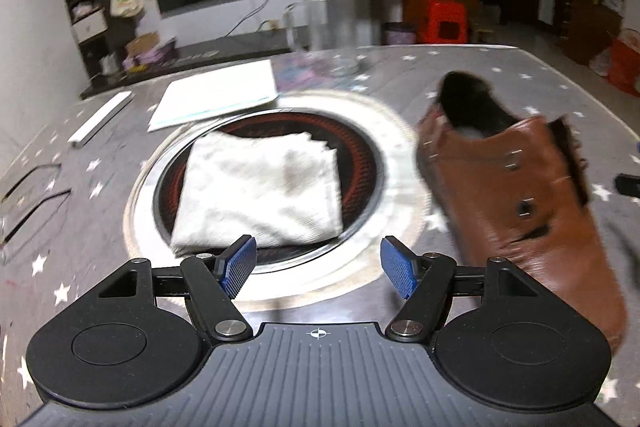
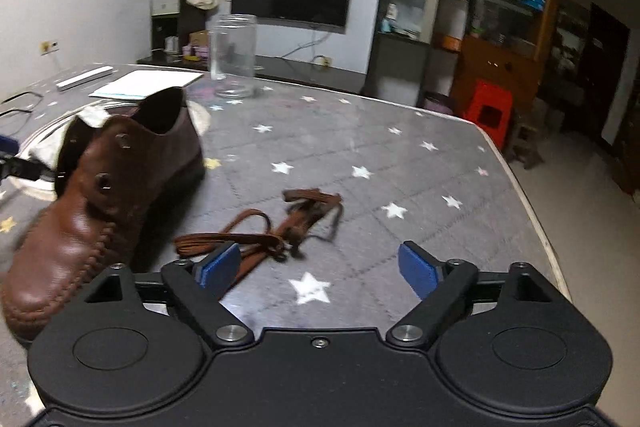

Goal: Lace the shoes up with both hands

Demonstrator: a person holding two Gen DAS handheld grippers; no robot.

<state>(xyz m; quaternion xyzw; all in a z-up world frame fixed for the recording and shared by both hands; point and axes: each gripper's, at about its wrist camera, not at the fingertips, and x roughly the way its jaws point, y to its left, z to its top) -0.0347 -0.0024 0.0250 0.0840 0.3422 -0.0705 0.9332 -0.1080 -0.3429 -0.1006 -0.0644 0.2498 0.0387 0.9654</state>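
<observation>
Shoe (image 2: 100, 195) first: a brown leather one with a smooth, glossy toe and a raised, stitched seam round the vamp, lying tilted on the table (image 2: 400, 163) with its dark opening turned away from the right wrist camera. Its metal eyelets show bare, so no lacing has been done as far as either view shows. The lace (image 2: 264, 231) lies apart from it, a flat brown cord tangled in loose loops on the tabletop to the shoe's right, just ahead of the right gripper (image 2: 320, 269). I judge the task to be at its very start: the lace has yet to be picked up, untangled and threaded through every eyelet.

Both tools are empty. The right gripper's blue ribbed pads (image 2: 218, 265) stand wide apart, with the near end of the lace just beyond the left-hand one. The left gripper (image 1: 318, 267) is likewise spread, holding nothing, with the shoe to its right.

Beyond that, a folded white cloth (image 1: 260, 195), coarse-woven and a little stained, rests in a round recessed burner (image 1: 362, 151) set in the table. The table's covering is grey and slick, printed with stars. Farther off stand a clear glass jar (image 2: 234, 55) and a sheet of white paper (image 1: 218, 93).
</observation>
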